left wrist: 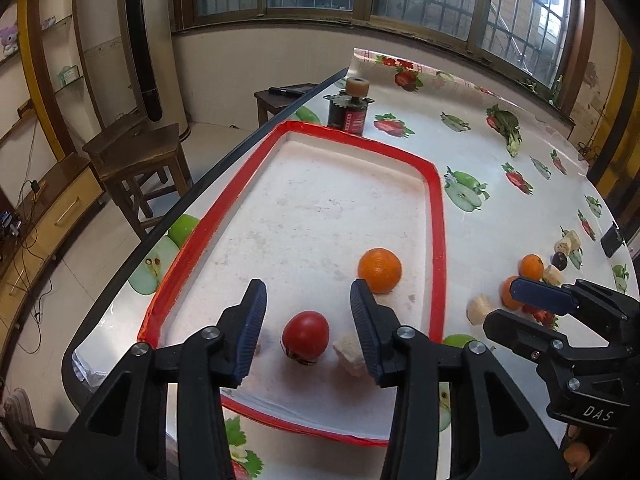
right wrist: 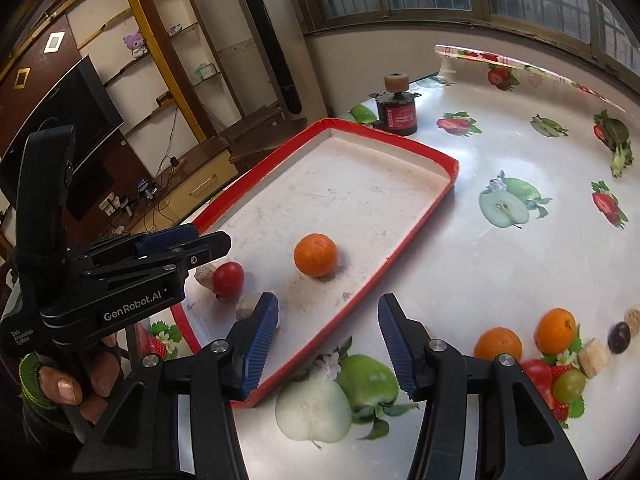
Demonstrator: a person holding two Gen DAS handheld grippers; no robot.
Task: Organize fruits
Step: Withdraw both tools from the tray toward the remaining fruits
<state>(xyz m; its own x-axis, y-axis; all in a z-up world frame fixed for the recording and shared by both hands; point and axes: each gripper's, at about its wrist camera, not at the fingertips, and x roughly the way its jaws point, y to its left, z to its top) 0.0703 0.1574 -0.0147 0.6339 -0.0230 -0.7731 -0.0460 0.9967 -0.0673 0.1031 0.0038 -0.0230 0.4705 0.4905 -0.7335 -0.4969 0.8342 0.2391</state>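
A white tray with a red rim lies on the fruit-print table. In it sit a red tomato, an orange and pale chunks. My left gripper is open and empty, hovering over the tomato at the tray's near end. My right gripper is open and empty, over the tray's right rim near its front corner. To the right on the table lie two oranges, a red tomato, a green grape, a dark fruit and pale pieces.
A black jar with a tan lid stands just beyond the tray's far end. The table's left edge drops off to the floor with wooden stools. A dark object lies at the far right.
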